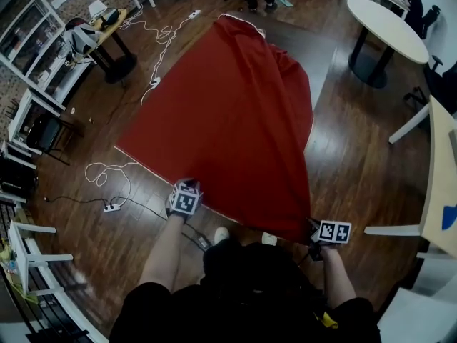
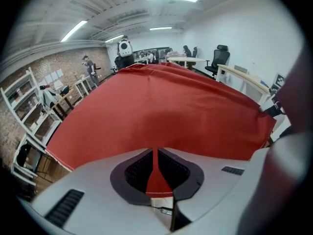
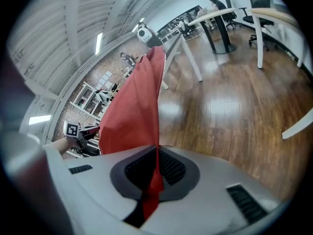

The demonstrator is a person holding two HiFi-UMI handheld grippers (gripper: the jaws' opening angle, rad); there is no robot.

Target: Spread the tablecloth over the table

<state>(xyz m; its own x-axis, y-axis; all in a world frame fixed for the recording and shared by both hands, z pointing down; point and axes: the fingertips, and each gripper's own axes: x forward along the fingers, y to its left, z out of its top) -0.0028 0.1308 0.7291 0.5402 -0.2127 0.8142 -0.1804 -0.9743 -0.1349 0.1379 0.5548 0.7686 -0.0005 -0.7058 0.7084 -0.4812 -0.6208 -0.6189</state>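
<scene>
A red tablecloth [image 1: 228, 120] lies spread over a long table, reaching from the person outward; its right side drapes in folds. My left gripper [image 1: 187, 194] is shut on the near edge of the tablecloth [image 2: 161, 111], left of the middle, with red fabric pinched between the pads. My right gripper [image 1: 314, 233] is shut on the near right corner, where the tablecloth [image 3: 134, 116] runs as a narrow red strip from the jaws. The left gripper [image 3: 80, 131] shows at the left of the right gripper view, the right gripper [image 2: 271, 109] at the right of the left gripper view.
Dark wooden floor surrounds the table. White cables and a power strip [image 1: 111, 207] lie on the floor at left. A round white table [image 1: 389, 27] stands at upper right, another white table edge [image 1: 439, 177] at right, shelving [image 1: 32, 56] at left. People stand at the far end.
</scene>
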